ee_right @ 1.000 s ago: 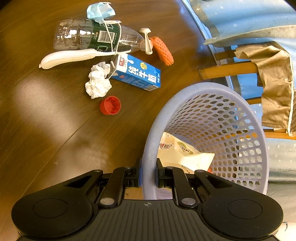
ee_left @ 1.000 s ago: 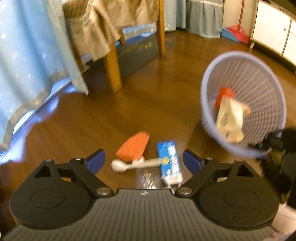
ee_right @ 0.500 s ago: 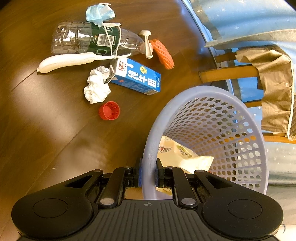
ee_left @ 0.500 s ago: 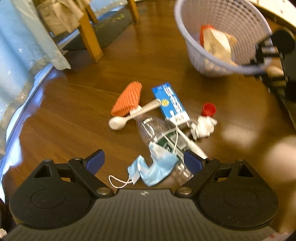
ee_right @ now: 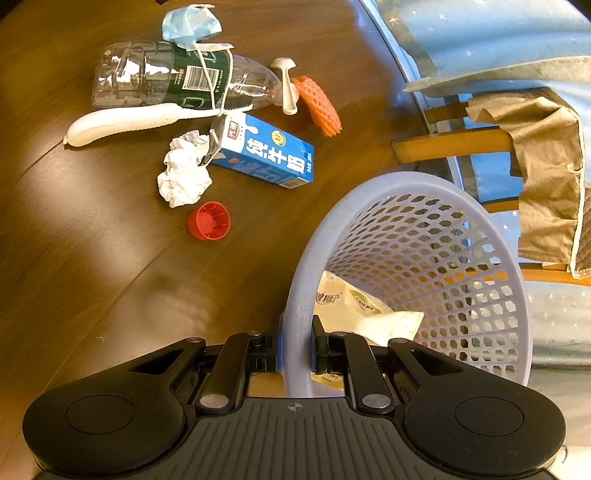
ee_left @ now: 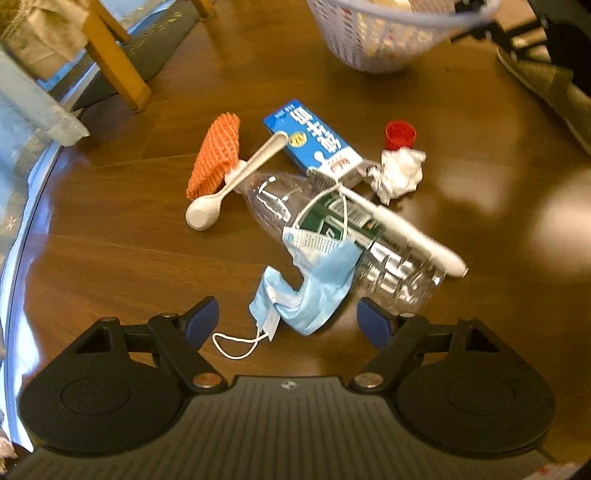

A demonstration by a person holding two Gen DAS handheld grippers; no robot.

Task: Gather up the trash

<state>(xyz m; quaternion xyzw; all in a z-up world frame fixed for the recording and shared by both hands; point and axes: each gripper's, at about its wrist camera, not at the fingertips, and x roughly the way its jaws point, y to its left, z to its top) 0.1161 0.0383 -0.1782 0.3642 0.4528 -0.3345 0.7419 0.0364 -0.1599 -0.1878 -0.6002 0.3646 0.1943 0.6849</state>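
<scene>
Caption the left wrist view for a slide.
Open left gripper, jaws just narrowing, above a blue face mask draped on a clear bottle among floor litter.

This is a lived-in room of a home, seen low over its brown wood-plank floor (ee_left: 122, 229). A wooden chair leg (ee_left: 116, 68) stands beside a dark floor mat (ee_left: 162, 40), and a tan quilted cloth (ee_right: 546, 177) hangs over the chair's wooden frame (ee_right: 450, 146). Pale blue fabric scattered with small stars (ee_right: 491, 33) drapes to the floor along one side. Household litter lies on the planks: a blue milk carton (ee_right: 264, 157), a clear plastic bottle (ee_right: 177, 81), a blue face mask (ee_left: 314, 291), crumpled tissue (ee_right: 184, 173) and a red cap (ee_right: 208, 220). A lilac plastic mesh wastebasket (ee_right: 461, 266) holds a food wrapper (ee_right: 362, 306).
</scene>
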